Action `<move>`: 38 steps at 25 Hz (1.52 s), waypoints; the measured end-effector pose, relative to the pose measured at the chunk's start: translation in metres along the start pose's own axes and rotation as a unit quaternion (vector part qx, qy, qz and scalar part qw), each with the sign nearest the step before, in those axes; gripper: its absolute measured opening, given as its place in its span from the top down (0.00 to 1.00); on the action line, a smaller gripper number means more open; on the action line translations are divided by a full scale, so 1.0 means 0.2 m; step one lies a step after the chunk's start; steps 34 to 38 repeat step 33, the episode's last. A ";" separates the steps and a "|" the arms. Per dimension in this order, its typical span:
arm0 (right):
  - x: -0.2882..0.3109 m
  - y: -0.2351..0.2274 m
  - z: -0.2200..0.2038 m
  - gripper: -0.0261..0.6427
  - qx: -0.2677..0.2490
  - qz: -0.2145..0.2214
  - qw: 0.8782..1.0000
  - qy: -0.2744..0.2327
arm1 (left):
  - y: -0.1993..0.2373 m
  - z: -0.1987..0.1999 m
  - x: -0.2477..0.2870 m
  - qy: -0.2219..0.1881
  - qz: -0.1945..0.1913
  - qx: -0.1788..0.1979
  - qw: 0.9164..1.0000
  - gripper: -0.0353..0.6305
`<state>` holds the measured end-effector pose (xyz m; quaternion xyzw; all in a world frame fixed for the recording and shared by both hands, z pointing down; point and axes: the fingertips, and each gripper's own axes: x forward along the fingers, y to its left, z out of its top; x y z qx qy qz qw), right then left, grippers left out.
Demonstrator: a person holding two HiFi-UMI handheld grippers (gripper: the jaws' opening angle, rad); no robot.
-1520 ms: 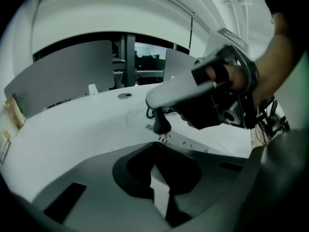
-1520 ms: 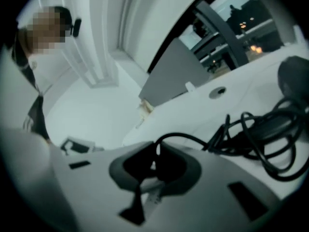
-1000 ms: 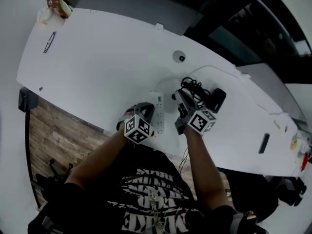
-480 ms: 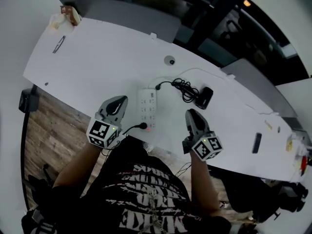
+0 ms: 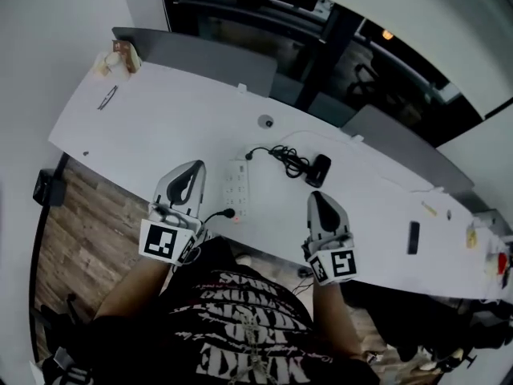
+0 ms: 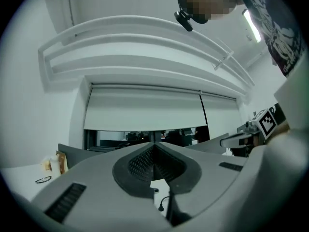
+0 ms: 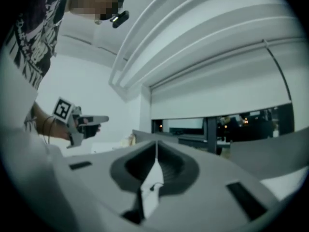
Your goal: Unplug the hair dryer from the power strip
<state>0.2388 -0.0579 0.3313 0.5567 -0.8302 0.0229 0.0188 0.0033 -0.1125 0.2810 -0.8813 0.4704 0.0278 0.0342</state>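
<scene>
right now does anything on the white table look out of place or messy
Nothing spilled or damaged. Only the black cord of the black hair dryer lies bunched in a loose tangle, its plug free beside the white power strip.

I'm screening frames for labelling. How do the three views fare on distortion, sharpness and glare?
Head view: sharp, but fisheye bows the table edges. Left gripper view: crisp, dark corners, a ceiling light glaring upper right. Right gripper view: soft all over, the right gripper included.
</scene>
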 end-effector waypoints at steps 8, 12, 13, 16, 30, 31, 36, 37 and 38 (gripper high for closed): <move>-0.08 0.01 0.06 0.91 -0.016 0.004 1.000 -0.015 | -0.13 0.00 0.01 0.003 -0.017 0.000 1.000 0.91; -0.08 0.00 0.06 0.91 -0.021 0.005 1.000 -0.016 | -0.14 0.02 0.03 0.000 -0.017 0.002 1.000 0.91; -0.07 0.00 0.07 0.91 -0.021 0.006 1.000 -0.018 | -0.14 0.03 0.03 0.000 -0.018 0.004 1.000 0.91; -0.07 0.01 0.08 0.91 -0.021 0.009 1.000 -0.020 | -0.14 0.03 0.03 0.001 -0.020 0.009 1.000 0.91; -0.03 0.04 0.08 0.91 -0.019 0.019 0.999 -0.023 | -0.11 -0.01 -0.02 0.010 -0.013 0.009 1.000 0.91; -0.03 0.04 0.08 0.91 -0.019 0.019 0.999 -0.023 | -0.11 -0.02 -0.03 0.010 -0.012 0.009 1.000 0.91; -0.04 0.05 0.07 0.91 -0.017 0.018 0.999 -0.024 | -0.10 -0.03 -0.06 0.012 -0.010 0.010 1.000 0.91; -0.04 0.05 0.07 0.91 -0.017 0.018 0.999 -0.024 | -0.10 -0.03 -0.06 0.012 -0.010 0.010 1.000 0.91; -0.04 0.05 0.07 0.91 -0.017 0.018 0.999 -0.024 | -0.10 -0.03 -0.06 0.012 -0.010 0.010 1.000 0.91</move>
